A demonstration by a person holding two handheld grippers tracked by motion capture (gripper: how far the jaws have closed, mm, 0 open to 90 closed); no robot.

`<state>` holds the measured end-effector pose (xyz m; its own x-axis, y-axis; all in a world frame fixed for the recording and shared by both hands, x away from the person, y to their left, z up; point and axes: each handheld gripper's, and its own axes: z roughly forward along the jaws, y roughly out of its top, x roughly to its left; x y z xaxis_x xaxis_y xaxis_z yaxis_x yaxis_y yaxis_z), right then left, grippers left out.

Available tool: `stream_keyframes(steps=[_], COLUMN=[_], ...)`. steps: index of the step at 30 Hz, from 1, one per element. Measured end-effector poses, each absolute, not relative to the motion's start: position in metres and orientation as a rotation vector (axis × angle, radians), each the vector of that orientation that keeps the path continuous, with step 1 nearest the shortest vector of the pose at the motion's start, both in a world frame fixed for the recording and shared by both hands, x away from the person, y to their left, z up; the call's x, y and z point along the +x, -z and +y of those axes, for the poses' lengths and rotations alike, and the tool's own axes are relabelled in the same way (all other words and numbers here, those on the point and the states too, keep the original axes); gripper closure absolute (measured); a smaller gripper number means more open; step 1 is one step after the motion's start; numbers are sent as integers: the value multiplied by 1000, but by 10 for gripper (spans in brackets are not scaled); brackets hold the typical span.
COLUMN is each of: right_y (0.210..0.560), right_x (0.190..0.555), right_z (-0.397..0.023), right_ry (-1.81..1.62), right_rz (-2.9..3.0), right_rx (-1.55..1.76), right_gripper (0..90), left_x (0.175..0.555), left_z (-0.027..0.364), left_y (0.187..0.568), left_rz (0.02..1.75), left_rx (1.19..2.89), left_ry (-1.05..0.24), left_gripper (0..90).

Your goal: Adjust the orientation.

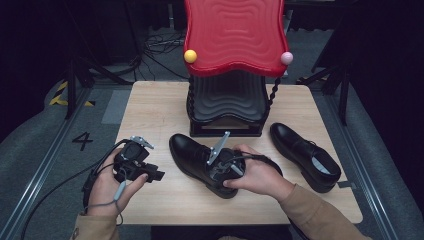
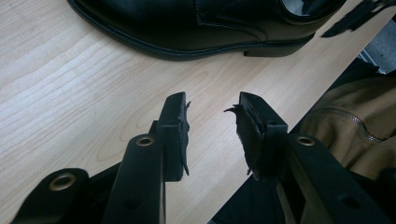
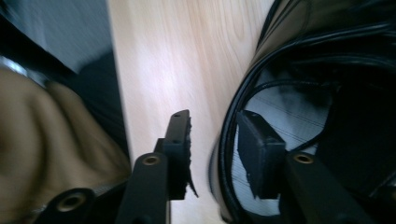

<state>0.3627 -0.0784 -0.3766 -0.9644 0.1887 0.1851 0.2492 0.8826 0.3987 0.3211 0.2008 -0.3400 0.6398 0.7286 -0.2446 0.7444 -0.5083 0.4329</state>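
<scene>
Bare table (image 1: 150,107) left of rack (image 1: 227,107); second shoe (image 1: 305,150) blocks right side.

glossy black shoe (image 1: 200,162), seemingly plain

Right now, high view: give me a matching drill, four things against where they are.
1 left gripper
2 right gripper
3 right-hand shoe
4 red-topped stand

a far edge of the table
b at the heel opening of the middle shoe
c alone at the table's right
d over bare wood at the left, jaws apart

Pairs: 1-d, 2-b, 3-c, 4-a
</scene>
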Motion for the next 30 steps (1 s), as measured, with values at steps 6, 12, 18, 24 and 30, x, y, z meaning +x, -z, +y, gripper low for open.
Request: stream_keyframes(steps=[6, 12, 18, 24, 30], right_y=[356, 371, 394, 414, 423], right_x=[388, 414, 422, 427, 429], right_z=[-102, -114, -110, -98, -87], right_ry=[755, 728, 760, 663, 654], right_rz=[-2908, -2922, -2845, -2871, -2874], right_rx=[-550, -740, -860, -929, -964], right_gripper=[634, 616, 558, 542, 770], left_x=[322, 321, 321, 322, 323], left_z=[202, 204, 204, 205, 205], left_y=[341, 342, 344, 345, 346], left_rz=[1155, 1160, 1165, 1165, 1165], left_rx=[2351, 2342, 2341, 2339, 2338], left_ry=[44, 55, 61, 65, 77], left_gripper=[630, 619, 610, 599, 593])
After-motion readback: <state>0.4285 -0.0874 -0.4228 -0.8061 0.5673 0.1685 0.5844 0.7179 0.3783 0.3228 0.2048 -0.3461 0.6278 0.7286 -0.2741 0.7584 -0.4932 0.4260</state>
